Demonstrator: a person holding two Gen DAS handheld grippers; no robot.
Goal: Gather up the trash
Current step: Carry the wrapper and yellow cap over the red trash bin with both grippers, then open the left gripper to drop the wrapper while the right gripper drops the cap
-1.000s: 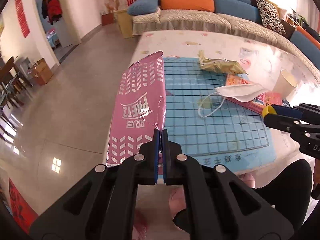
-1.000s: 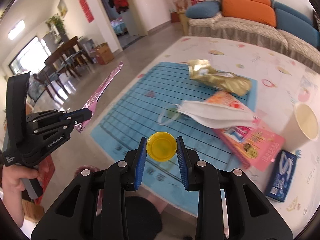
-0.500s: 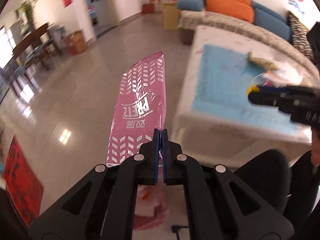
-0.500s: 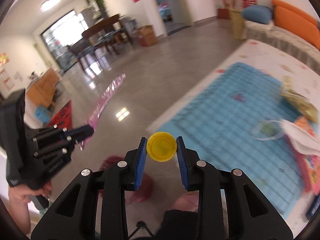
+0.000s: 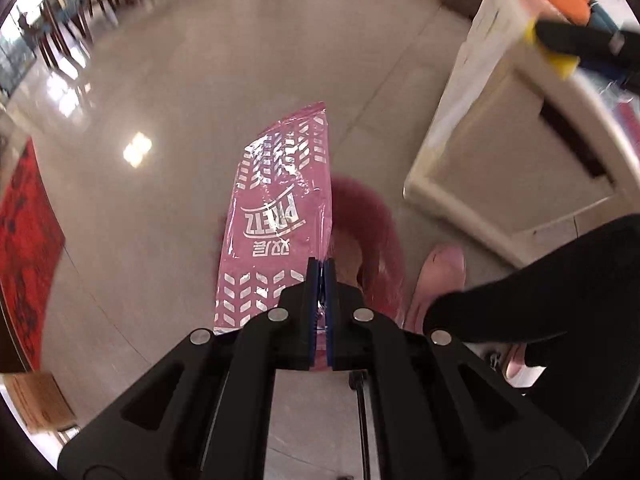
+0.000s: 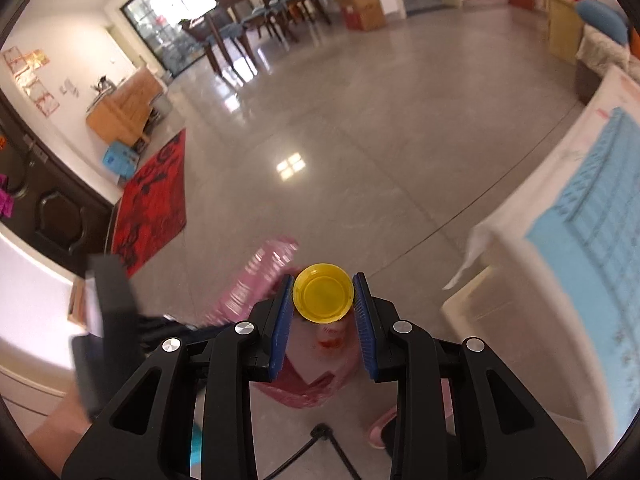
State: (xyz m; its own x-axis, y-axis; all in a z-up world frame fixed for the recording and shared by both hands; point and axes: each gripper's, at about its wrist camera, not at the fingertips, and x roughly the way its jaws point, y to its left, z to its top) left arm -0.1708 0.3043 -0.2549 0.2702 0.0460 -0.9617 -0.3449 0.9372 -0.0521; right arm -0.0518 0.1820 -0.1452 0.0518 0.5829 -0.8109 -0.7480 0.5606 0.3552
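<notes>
My left gripper [image 5: 321, 268] is shut on a long pink Pretz wrapper [image 5: 276, 216] and holds it over the floor, above a red-pink trash bag [image 5: 372, 232]. My right gripper [image 6: 323, 292] is shut on a yellow bottle cap [image 6: 323, 297], just above the same bag [image 6: 316, 372]. The wrapper [image 6: 256, 280] and the blurred left gripper [image 6: 112, 320] show at lower left in the right wrist view. The right gripper with the cap [image 5: 560, 56] shows at top right in the left wrist view.
The white low table [image 5: 492, 128] stands to the right, with a blue grid mat [image 6: 592, 220] on it. A red rug [image 6: 156, 200] lies on the floor to the left. A dining table with chairs [image 6: 256, 8] stands far back. A pink slipper [image 5: 440, 276] and a dark-clothed leg [image 5: 540, 292] are near the bag.
Both grippers swung away from the table top and tilted down toward the floor. The trash bag now sits under the wrapper and the cap. Both grips stayed shut.
</notes>
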